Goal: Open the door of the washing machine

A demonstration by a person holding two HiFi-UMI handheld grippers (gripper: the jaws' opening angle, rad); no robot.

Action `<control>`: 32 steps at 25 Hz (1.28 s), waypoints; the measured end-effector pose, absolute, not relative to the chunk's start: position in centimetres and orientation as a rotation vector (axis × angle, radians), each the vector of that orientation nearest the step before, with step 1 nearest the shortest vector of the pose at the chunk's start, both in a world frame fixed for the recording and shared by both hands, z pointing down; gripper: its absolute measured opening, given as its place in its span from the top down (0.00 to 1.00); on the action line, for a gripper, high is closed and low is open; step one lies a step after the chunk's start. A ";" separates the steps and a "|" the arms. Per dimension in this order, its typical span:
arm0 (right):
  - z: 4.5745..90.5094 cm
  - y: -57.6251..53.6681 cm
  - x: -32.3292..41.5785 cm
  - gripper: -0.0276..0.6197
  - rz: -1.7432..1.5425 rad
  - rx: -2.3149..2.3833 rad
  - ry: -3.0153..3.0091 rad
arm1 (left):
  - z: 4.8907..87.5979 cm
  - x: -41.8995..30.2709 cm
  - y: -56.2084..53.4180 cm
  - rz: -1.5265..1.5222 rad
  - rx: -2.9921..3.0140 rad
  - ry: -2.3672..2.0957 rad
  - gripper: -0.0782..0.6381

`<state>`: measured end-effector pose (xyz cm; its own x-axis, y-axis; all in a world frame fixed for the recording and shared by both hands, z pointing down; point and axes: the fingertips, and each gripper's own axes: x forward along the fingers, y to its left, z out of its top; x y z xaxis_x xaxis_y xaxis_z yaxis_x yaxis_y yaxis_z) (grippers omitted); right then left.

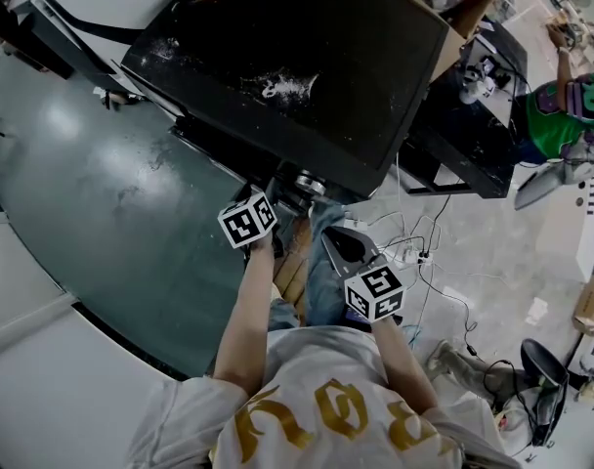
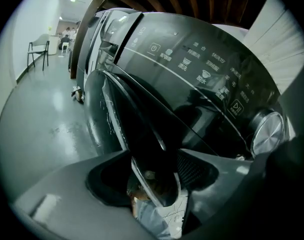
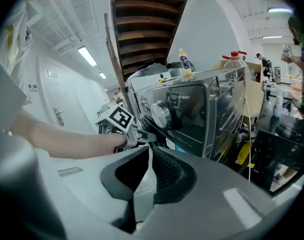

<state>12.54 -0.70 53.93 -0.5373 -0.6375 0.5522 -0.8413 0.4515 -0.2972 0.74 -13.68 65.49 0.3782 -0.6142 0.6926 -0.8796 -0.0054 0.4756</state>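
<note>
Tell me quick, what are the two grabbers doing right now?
Left gripper: closed on the edge of the washing machine door.
Right gripper: closed, holding nothing.

In the left gripper view the door (image 2: 133, 126) passes between the jaws of the left gripper (image 2: 154, 164), and its lower end is lost behind the gripper's body at lower centre; the print on the control panel (image 2: 207, 69) is too small to read. In the head view the washing machine (image 1: 307, 76) shows only its dark top, with its front and that gripper's jaws hidden beneath. At the right edge a person in green (image 1: 561, 106) is cut off by the frame
</note>
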 end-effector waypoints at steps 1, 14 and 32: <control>53.9 -0.7 12.5 0.91 0.778 1.251 -2.347 | 65.4 0.7 -13.6 0.355 1.715 -1.338 0.51; 53.4 -0.9 13.0 0.91 0.755 1.284 -2.347 | 65.1 -2.0 -10.5 0.355 1.751 -1.342 0.54; 53.0 0.3 5.8 0.91 0.686 1.098 -2.445 | 65.0 -8.5 -4.5 0.413 1.721 -1.421 0.66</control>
<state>5.76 0.28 53.00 -0.6265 -0.5862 0.5136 -0.7679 0.5771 -0.2780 -8.48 -4.51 65.00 0.3018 -0.6406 0.7061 -0.9192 0.0010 0.3937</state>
